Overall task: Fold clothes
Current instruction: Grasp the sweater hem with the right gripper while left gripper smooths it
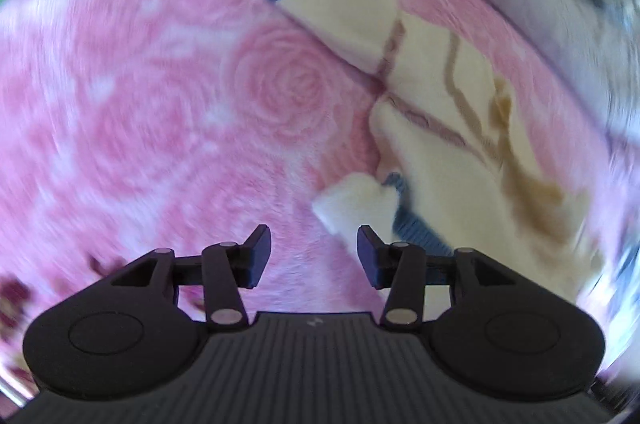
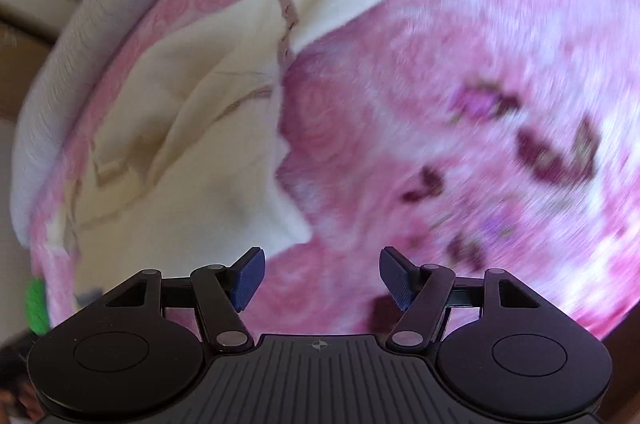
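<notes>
Garment: a cream-coloured garment (image 1: 436,160) is seen lying rumpled on a bed, in the right half of the left wrist frame and the left half of the right wrist frame (image 2: 188,152); blue trim (image 1: 416,220) and brownish seams are shown on it.
Lie: several overlapping flaps are visible; whether a fold has been made cannot be told.
Left gripper: the left gripper (image 1: 314,254) is held spread apart, empty, just beside a cream corner.
Right gripper: the right gripper (image 2: 320,276) is likewise parted, nothing held, over the pink blanket (image 2: 460,64).
Risk: a pinch could take blanket pile with the thin cloth, since both are soft; layers may be caught together.
Textures: plush, rose-patterned blanket; limp, creased fabric; motion blur throughout.
</notes>
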Demonstrator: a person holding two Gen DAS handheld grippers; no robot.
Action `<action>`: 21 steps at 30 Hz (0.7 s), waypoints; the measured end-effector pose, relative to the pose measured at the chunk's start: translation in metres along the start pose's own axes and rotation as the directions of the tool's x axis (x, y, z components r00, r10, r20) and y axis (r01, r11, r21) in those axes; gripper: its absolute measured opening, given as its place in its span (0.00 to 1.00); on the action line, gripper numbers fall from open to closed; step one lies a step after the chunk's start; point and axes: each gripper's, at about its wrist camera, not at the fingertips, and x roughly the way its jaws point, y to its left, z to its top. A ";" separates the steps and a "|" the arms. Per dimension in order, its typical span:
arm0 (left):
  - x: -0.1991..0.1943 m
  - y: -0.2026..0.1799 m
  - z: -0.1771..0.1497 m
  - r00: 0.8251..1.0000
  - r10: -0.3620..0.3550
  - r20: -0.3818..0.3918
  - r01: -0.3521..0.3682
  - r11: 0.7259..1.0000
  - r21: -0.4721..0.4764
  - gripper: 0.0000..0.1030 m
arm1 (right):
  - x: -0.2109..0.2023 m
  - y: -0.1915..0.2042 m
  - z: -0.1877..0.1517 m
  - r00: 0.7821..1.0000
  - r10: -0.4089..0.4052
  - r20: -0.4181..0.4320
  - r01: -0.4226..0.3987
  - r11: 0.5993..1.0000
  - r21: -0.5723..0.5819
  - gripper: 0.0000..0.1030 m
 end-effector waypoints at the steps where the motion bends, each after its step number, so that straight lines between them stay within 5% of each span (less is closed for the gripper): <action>1: 0.004 0.003 -0.001 1.000 -0.021 0.003 0.021 0.999 -0.044 0.44 | 0.003 -0.002 -0.005 1.000 0.024 0.021 -0.024 0.999 0.037 0.65; 3: 0.012 0.006 -0.003 0.998 -0.061 0.008 0.062 0.991 -0.115 0.44 | 0.014 0.000 -0.006 0.996 0.044 0.072 -0.051 0.995 0.088 0.65; 5: 0.014 -0.003 0.003 0.996 -0.088 -0.008 0.087 0.992 -0.086 0.39 | 0.026 0.003 -0.006 0.993 0.060 0.101 -0.072 0.991 0.115 0.65; 7: 0.016 -0.011 0.009 0.993 -0.114 -0.025 0.112 0.992 -0.058 0.10 | 0.037 0.008 -0.007 0.993 0.077 0.092 -0.087 0.990 0.109 0.64; 8: 0.017 -0.015 0.012 0.991 -0.127 -0.034 0.125 0.991 -0.044 0.05 | 0.043 0.011 -0.007 0.992 0.086 0.087 -0.095 0.990 0.105 0.59; 10: 0.019 -0.024 0.018 0.987 -0.152 -0.052 0.151 0.988 -0.017 0.03 | 0.042 0.025 0.001 0.996 0.075 0.057 -0.078 0.996 0.052 0.04; 13: 0.006 -0.042 0.039 0.969 -0.240 -0.066 0.242 0.970 0.020 0.02 | 0.026 0.052 0.025 0.997 0.067 0.038 -0.066 0.998 -0.009 0.01; 16: -0.004 -0.083 0.087 0.956 -0.294 -0.017 0.295 0.955 0.042 0.01 | -0.007 0.087 0.079 0.982 0.137 0.131 -0.131 0.990 -0.060 0.00; 19: -0.005 -0.128 0.139 0.947 -0.317 0.045 0.314 0.947 0.063 0.01 | -0.024 0.134 0.155 0.926 0.182 0.331 -0.159 0.983 -0.096 0.00; 21: 0.003 -0.151 0.162 0.944 -0.322 0.075 0.315 0.944 0.099 0.05 | -0.023 0.159 0.199 0.904 0.216 0.369 -0.199 0.976 -0.085 0.01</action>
